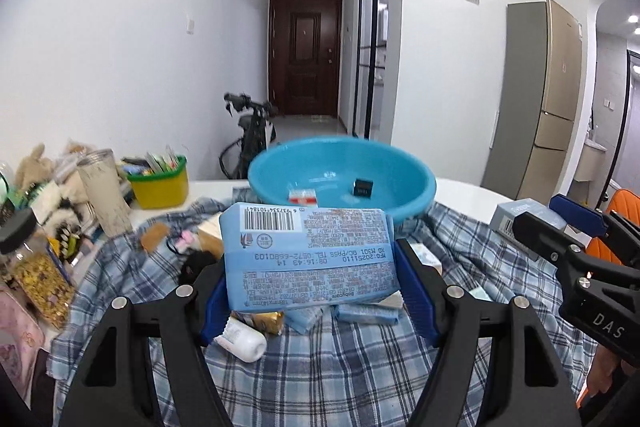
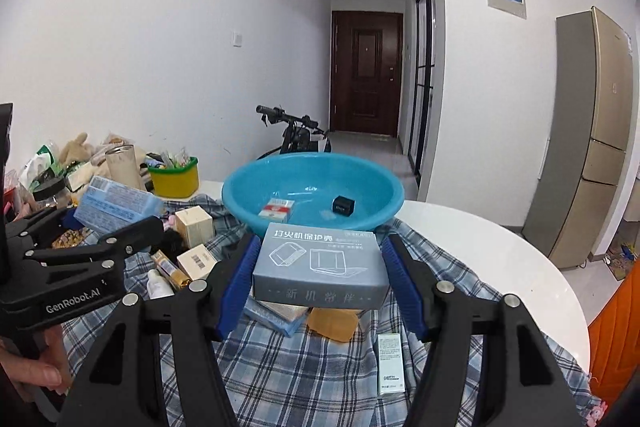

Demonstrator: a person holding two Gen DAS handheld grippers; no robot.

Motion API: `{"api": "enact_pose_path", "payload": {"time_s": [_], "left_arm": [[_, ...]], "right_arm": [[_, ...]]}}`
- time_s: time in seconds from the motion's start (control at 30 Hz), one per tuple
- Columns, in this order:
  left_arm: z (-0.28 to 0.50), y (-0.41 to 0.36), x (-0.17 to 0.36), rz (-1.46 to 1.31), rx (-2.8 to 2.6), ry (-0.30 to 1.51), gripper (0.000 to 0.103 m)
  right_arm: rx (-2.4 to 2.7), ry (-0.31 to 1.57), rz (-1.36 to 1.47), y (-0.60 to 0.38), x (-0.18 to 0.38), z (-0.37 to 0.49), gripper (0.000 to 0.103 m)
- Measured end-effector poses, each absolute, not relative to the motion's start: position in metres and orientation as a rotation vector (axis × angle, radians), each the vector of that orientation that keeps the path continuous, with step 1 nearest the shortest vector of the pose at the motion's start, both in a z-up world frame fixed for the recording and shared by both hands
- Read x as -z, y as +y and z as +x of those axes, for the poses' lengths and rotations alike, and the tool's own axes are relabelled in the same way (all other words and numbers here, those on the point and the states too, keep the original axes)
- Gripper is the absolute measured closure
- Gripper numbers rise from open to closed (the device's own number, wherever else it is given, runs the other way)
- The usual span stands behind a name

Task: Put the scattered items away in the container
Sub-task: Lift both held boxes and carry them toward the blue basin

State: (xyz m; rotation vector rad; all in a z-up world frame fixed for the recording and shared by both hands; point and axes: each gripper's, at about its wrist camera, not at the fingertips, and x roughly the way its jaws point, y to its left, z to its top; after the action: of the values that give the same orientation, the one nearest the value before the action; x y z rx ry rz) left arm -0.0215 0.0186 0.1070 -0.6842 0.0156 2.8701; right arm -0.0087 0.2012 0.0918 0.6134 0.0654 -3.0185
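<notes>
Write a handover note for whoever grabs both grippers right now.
Left gripper: shut on the pale blue plastic wipes pack, lifted clear of the checked cloth.
Right gripper: shut on the flat grey cardboard box, also lifted.
Round blue plastic basin sits ahead of both.
Done: a small red-and-white packet and a small black cube lie in the basin.
Left: drop both held items in, then clear the cloth: white tube, small cartons, gold packet, tan pieces.

left gripper (image 1: pixel 316 291) – clamped, tilted down; right gripper (image 2: pixel 320 279) – clamped, tilted down
</notes>
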Motion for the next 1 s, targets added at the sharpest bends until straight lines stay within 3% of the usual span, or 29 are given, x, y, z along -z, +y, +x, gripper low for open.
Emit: {"api": "enact_pose_path", "payload": {"time_s": [0.47,0.67,1.0], "left_arm": [[-0.044,0.025,-0.134,-0.638,-2.865,0.033,0.029],[-0.081,0.023,-0.148,-0.648,-2.823,-0.07,0.029],[-0.163,0.036,-0.16,-0.603,-2.877,-0.013,0.029]], "right_arm": [[3.029,0.063,0.531,0.201,-0.12,-0.041,0.041],[3.053,0.061,0.509,0.211,-0.134,-0.077,0.041],[3.074,0.025,0.494,0.227,-0.147,-0.145,0.041]]}}
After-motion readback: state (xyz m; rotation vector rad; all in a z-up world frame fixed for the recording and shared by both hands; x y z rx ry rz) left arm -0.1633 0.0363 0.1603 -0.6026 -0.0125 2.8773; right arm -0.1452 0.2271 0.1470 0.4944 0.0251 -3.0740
